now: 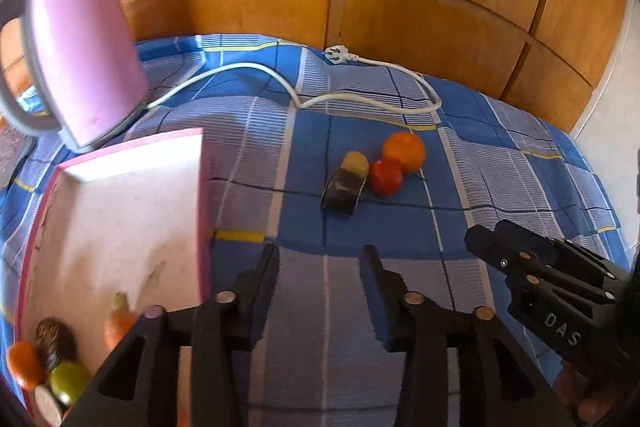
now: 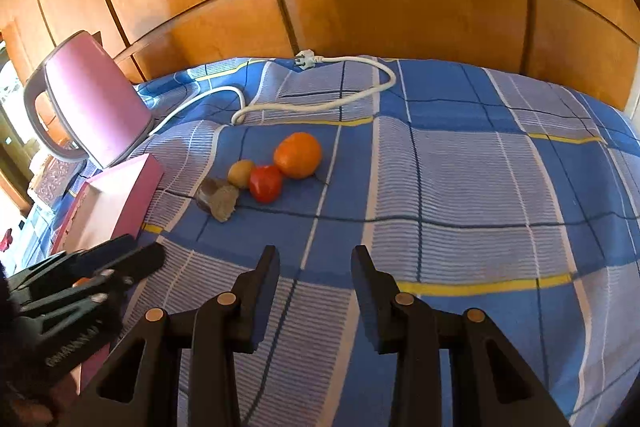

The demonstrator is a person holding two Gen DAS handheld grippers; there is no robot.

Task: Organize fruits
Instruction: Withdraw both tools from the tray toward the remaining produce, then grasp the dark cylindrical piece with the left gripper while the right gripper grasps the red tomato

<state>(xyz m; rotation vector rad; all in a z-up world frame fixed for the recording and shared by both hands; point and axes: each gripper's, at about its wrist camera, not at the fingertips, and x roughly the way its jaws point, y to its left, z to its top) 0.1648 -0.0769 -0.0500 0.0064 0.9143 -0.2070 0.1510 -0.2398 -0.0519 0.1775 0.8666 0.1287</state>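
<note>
**Fruits: a few in the box, four pieces left on the bed**

Fruits lie in two groups. Several small pieces already sit in the near corner of the pink box. Beyond the box's far right corner, on the blue checked bedcover, an orange, a red fruit and a small yellow fruit touch one another, with a dark wedge-shaped piece just beside the yellow one.

We judge the sorting to be partly done, with us between picks. Our left gripper hangs just right of the box, its fingers apart with nothing between them. Our right gripper hangs further right of the box, its fingers also apart and empty, aimed toward the cluster.

The next move calls for bringing one gripper forward and down over a single piece. The dark wedge is nearest the box and looks easiest to isolate. The round ones touch, so fingers closing on one may nudge its neighbour and set it rolling on the soft cover. The kettle and its cord stand behind the box and cluster, out of our path.
</note>
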